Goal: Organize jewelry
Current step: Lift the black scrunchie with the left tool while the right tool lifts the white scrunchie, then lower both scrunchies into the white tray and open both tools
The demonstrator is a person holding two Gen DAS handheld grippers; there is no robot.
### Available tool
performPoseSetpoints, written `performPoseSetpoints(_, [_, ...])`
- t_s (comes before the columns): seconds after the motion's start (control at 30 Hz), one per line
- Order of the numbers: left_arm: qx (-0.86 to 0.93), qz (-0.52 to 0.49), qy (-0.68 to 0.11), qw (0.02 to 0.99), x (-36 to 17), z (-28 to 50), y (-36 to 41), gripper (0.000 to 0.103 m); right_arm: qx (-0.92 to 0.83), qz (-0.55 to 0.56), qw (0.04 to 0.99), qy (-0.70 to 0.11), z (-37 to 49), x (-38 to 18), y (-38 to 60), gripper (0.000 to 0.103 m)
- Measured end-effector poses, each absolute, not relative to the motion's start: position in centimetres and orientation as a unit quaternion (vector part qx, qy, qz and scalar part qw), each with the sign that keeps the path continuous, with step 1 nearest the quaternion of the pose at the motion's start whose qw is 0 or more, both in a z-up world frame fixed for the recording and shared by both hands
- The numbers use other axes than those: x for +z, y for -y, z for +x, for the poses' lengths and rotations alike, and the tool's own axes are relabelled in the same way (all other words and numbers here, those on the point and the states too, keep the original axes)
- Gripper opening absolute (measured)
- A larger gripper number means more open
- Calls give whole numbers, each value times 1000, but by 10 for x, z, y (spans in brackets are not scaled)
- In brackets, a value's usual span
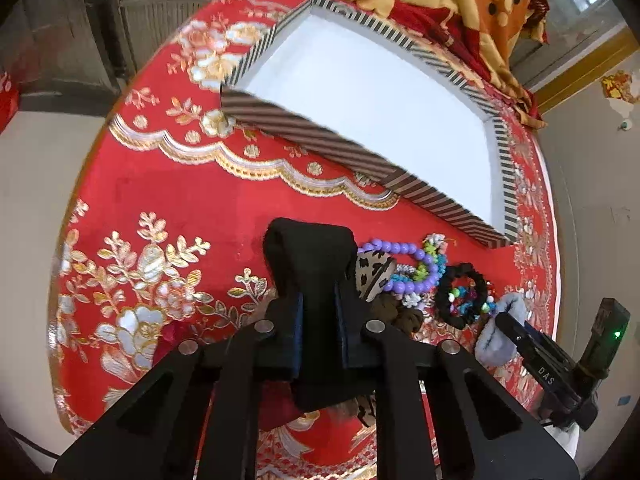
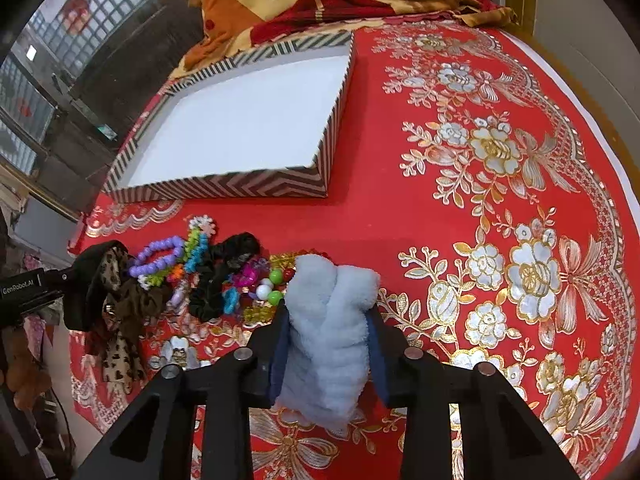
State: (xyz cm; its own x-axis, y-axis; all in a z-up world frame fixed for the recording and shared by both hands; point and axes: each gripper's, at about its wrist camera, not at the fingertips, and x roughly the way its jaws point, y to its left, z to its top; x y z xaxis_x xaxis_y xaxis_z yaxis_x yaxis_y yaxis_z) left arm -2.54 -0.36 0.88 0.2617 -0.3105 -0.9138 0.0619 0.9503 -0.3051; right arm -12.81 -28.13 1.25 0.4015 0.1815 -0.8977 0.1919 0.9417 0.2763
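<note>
Red embroidered worktop [image 2: 500, 208] below me, with the empty striped box [image 2: 224, 190] lying far and left of the right gripper [image 2: 330, 312]. It's clamped on a blue fluffy scrunchie [image 2: 328, 344]. I've got my left gripper [image 1: 316, 304] clamped on a black band [image 1: 310, 256] beside the jewelry pile [image 2: 208, 272].

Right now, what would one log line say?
left tool: shut on black scrunchie | right tool: shut on blue scrunchie | striped box: empty
</note>
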Motion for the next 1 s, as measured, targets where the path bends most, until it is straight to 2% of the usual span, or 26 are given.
performPoseSetpoints(0.53, [-130, -99, -527, 834, 78, -2, 1, 12, 27, 157, 862, -481, -111, 89, 275, 32])
performPoseSetpoints(0.77, [-124, -70, -509, 849, 80, 42, 16, 12, 25, 137, 866, -480, -65, 91, 269, 32])
performPoseSetpoints(1.0, [-103, -39, -513, 851, 59, 90, 27, 12, 17, 128, 863, -488, -17, 76, 270, 32])
